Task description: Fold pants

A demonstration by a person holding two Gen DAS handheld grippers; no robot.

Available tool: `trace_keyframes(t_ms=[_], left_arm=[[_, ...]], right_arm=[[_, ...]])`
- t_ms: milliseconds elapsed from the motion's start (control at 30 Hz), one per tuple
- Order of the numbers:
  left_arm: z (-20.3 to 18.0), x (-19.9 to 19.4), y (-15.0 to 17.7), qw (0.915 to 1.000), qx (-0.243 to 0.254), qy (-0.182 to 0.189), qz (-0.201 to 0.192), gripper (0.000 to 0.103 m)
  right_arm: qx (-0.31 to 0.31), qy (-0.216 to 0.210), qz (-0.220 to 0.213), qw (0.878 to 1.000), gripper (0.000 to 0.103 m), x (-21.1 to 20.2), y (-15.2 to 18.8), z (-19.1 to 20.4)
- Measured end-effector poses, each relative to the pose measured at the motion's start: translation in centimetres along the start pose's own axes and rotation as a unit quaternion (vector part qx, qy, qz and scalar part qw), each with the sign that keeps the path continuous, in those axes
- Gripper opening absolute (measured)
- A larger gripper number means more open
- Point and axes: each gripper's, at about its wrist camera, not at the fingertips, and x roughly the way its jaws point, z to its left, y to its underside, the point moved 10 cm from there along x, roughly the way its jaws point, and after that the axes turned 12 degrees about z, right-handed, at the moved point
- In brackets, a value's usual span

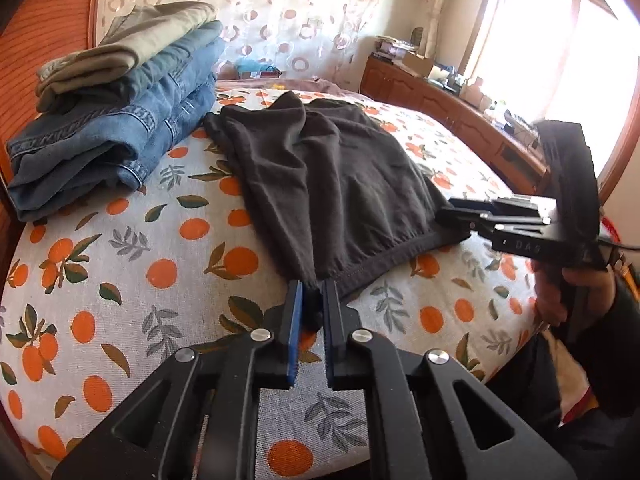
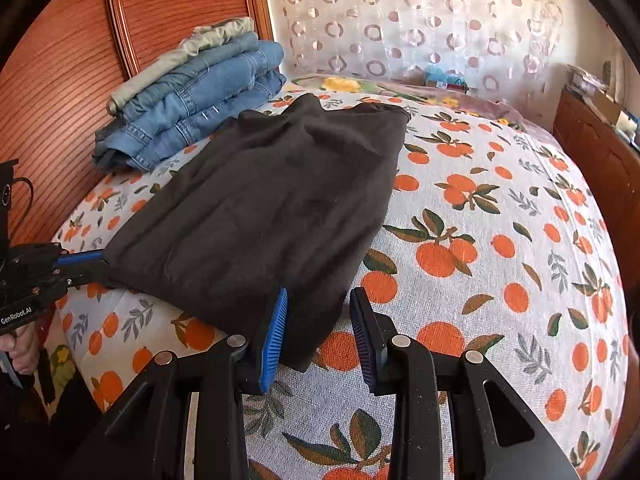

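The pants, dark brown, lie spread on the bed with its orange-print sheet, near the middle, waistband toward me. My left gripper is pinched nearly closed on the near corner of the waistband, cloth bunched between the blue pads. My right gripper stands open at the pants' other near corner; the left finger touches the cloth and the right one is clear of it. A stack of folded jeans sits at the far left, just beside the pants, against the headboard.
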Motion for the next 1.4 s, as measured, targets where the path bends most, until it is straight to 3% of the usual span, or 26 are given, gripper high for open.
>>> trace_keyframes(t_ms=[167,233,433,733,1000,1400], left_arm=[[1.0,-0.7,-1.5,0.9998,-0.012,-0.015,-0.01,0.034],[1.1,-0.8,-2.7,0.9996,-0.004,-0.02,-0.018,0.038],[2.0,0.5,-8.0,0.9984,0.018,-0.044,-0.03,0.038],[3.2,5.8,-14.6,0.9937,0.052,-0.099,0.003,0.038],[5.8,8.3,-16.4,0.9863,0.036,-0.159,0.027,0.038],[7.1,10.0,-17.1,0.9836,0.03,-0.173,0.041,0.029]], right_arm=[[0.006,-0.011,-0.007,1.0,0.034,-0.1,0.1,-0.2],[0.003,-0.006,-0.008,1.0,0.034,-0.1,0.2,-0.1],[0.003,-0.007,-0.01,1.0,0.034,-0.1,0.3,-0.1],[0.001,-0.004,-0.011,1.0,0.035,-0.1,0.3,-0.1],[0.001,-0.004,-0.012,1.0,0.035,-0.1,0.4,-0.1],[0.002,-0.004,-0.013,1.0,0.035,-0.1,0.4,-0.1]])
